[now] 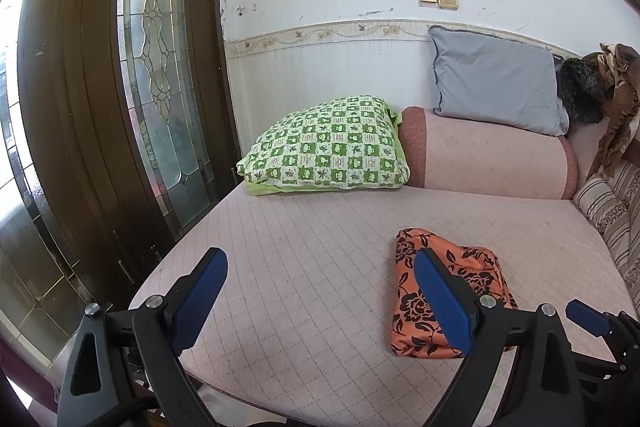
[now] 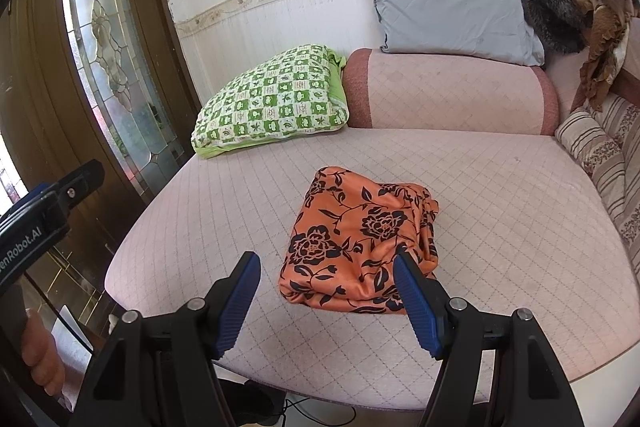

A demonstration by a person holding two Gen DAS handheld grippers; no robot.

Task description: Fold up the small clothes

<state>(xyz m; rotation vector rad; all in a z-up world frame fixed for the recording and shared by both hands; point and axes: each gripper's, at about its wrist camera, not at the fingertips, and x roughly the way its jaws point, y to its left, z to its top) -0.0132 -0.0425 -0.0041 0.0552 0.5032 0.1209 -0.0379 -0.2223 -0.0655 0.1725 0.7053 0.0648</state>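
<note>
A small orange garment with black flowers (image 2: pixel 360 235) lies folded into a bundle on the pink quilted sofa seat (image 2: pixel 500 211). My right gripper (image 2: pixel 326 263) hovers open just in front of its near edge, with nothing between the blue pads. In the left wrist view the same garment (image 1: pixel 472 275) sits to the right, partly behind the right finger. My left gripper (image 1: pixel 320 259) is open over bare seat (image 1: pixel 304 247), left of the garment. The right gripper's blue pad (image 1: pixel 586 317) peeks in at the lower right there.
A green checked pillow (image 2: pixel 276 97) lies at the seat's back left beside a pink bolster (image 2: pixel 452 93), with a grey cushion (image 2: pixel 452 15) above. A striped cushion (image 2: pixel 600 155) lines the right side. A wooden door with leaded glass (image 2: pixel 112 39) stands left. The left gripper's body (image 2: pixel 40 211) and a hand (image 2: pixel 40 359) show at left.
</note>
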